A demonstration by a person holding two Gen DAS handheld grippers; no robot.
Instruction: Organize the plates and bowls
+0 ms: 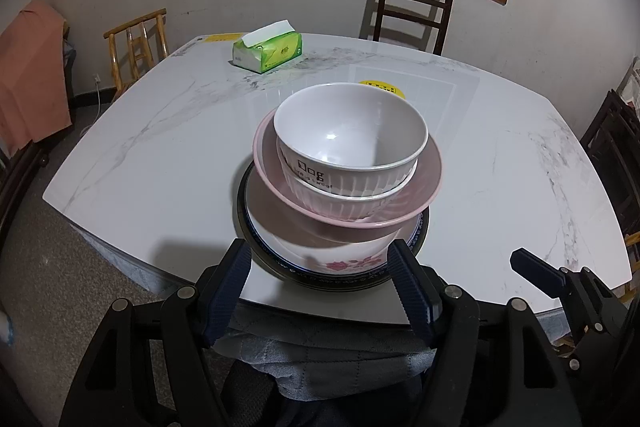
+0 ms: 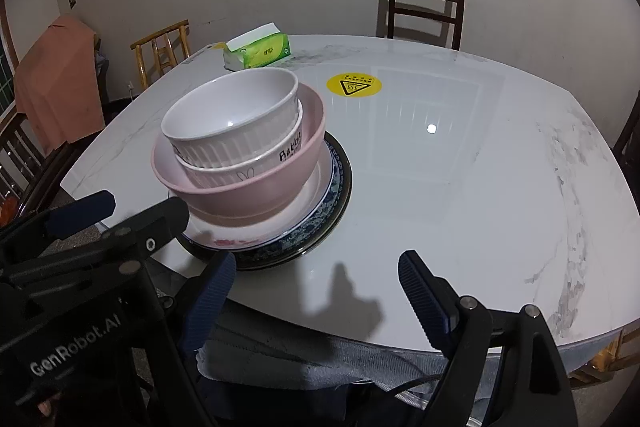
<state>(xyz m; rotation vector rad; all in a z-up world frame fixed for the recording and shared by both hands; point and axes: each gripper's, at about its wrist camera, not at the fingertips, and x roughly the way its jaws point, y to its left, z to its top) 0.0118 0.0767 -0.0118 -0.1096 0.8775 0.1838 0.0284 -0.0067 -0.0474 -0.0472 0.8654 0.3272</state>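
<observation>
1. Stack (image 1: 340,187) sits near edge of table (image 1: 140,147): two bowls, pink bowl, plates.
2. Left gripper (image 1: 320,263) wide open, empty, straddling bottom plate (image 1: 336,277).
3. Right gripper (image 2: 316,275) open, empty, right of stack.
4. I judge it top-heavy, slippery, fragile; grip plate rim.

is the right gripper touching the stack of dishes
Apart. In the right wrist view the right gripper is open over bare table, and the stack of dishes sits to its left. The left finger overlaps the plate rim only in line of sight.
</observation>
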